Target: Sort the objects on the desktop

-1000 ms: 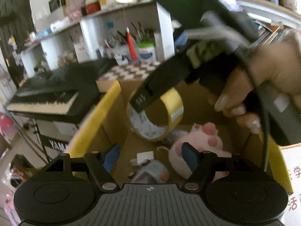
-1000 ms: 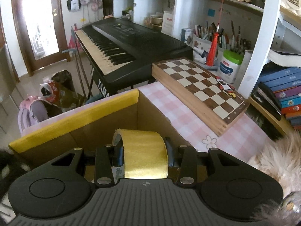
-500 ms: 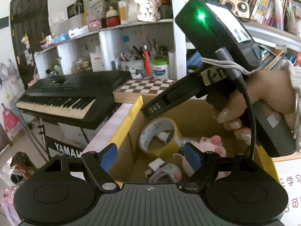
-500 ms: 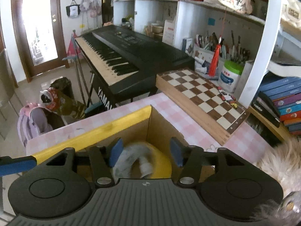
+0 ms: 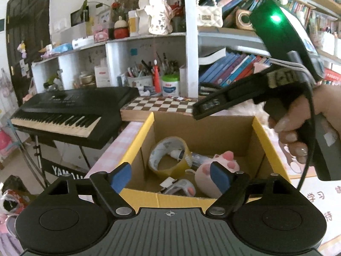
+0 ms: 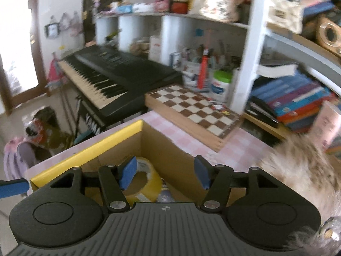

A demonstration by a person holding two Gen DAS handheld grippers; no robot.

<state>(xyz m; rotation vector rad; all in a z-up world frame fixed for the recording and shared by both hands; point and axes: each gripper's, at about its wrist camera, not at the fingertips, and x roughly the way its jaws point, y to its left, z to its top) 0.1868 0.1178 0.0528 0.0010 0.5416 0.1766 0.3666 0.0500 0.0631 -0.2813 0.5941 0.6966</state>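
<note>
A roll of yellow tape (image 5: 168,156) lies on its side inside the yellow-rimmed cardboard box (image 5: 140,136), next to a pink plush paw (image 5: 215,167) and a small grey-and-pink item (image 5: 181,188). My left gripper (image 5: 170,177) hovers over the box's near rim, its jaws opening with nothing between them. My right gripper (image 6: 165,173) hangs above the box (image 6: 85,153) and the tape roll (image 6: 147,181). Its jaws are also opening and hold nothing. In the left wrist view a hand (image 5: 298,132) holds the right gripper above the box's far wall.
A wooden chessboard (image 6: 191,111) lies behind the box on the pink checked tablecloth (image 6: 240,147). A black keyboard (image 6: 119,76) stands to the left. White shelves (image 5: 189,42) with books and pen pots rise behind. A furry thing (image 6: 298,170) lies at the right.
The right gripper opened and let go of the tape roll, which now lies in the box. Both grippers have drawn back and up, and the left jaws stand wider.
</note>
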